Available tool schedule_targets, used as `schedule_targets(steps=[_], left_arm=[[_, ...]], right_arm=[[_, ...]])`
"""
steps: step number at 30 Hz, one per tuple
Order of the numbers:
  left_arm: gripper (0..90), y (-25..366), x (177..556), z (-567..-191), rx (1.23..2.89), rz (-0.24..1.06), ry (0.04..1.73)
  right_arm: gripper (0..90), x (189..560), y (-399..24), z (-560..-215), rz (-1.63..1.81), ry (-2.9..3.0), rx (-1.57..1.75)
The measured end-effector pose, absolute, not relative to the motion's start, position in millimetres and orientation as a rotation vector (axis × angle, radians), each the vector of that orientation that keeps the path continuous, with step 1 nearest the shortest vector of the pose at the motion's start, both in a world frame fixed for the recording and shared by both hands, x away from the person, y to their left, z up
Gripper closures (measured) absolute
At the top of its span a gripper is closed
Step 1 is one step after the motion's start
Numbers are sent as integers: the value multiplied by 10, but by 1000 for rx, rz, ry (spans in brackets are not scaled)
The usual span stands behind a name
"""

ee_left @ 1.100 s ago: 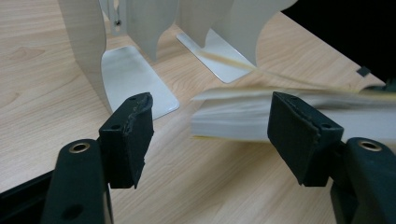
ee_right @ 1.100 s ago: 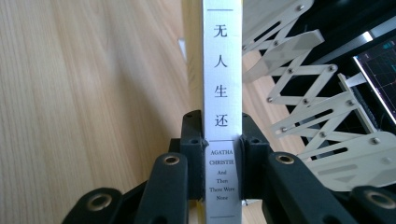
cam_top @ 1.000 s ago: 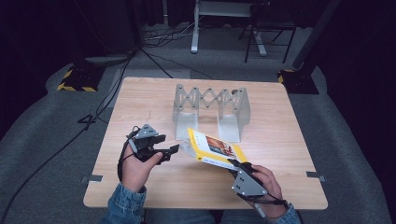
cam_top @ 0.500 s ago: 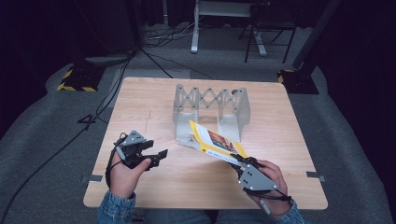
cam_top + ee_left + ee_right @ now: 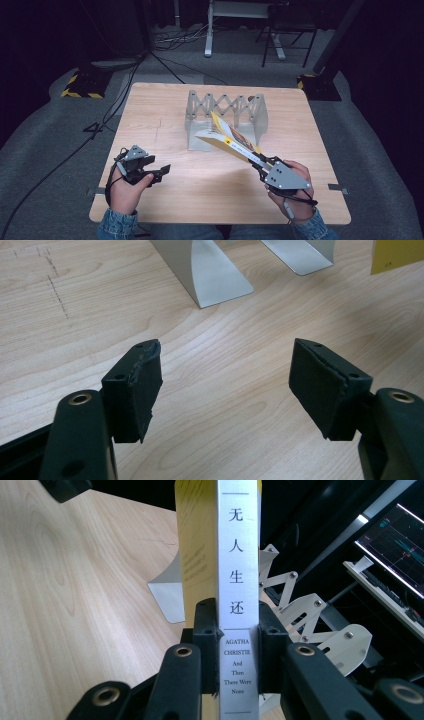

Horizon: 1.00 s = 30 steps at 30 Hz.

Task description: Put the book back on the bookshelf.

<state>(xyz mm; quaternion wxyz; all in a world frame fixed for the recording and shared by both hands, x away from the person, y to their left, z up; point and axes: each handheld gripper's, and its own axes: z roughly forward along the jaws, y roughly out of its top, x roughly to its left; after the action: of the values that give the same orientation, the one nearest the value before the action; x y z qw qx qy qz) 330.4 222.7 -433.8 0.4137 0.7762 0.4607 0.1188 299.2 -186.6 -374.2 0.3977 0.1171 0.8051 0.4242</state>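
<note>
A book with a yellow cover (image 5: pixel 226 136) is lifted off the wooden table (image 5: pixel 150 115) and tilts up toward a grey expanding metal rack (image 5: pixel 225 106) at mid-table. My right gripper (image 5: pixel 256 161) is shut on the book's near end. In the right gripper view the white spine (image 5: pixel 238 580) stands upright, clamped between the jaws of the right gripper (image 5: pixel 238 647), with the rack (image 5: pixel 310 610) behind it. My left gripper (image 5: pixel 161 174) hovers low at the near left, open with nothing in it. The left gripper (image 5: pixel 225 385) faces bare wood, with the rack's base plate (image 5: pixel 215 275) and a corner of the book (image 5: pixel 397 252) beyond.
Bare wood lies between the two hands and left of the rack. Past the table's far edge are cables (image 5: pixel 165 45), a metal stand (image 5: pixel 210 30) and yellow-black striped blocks (image 5: pixel 80 85) on the dark floor. A lit monitor (image 5: pixel 395 545) shows in the right gripper view.
My right gripper has raised the book from nearly flat to a steep tilt toward the rack. My left hand has drawn back toward the near-left edge and sunk lower.
</note>
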Motion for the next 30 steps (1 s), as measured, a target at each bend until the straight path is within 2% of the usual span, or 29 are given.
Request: schedule_targets(steps=[7, 30], left_arm=[[297, 2325, 3383, -4515, 2016, 329, 1183], [275, 2448, 3417, -4747, 2022, 309, 1230]], right_arm=[[763, 3140, -1901, -3650, 1111, 2023, 375], [763, 3632, -1905, -3458, 1212, 1815, 706]])
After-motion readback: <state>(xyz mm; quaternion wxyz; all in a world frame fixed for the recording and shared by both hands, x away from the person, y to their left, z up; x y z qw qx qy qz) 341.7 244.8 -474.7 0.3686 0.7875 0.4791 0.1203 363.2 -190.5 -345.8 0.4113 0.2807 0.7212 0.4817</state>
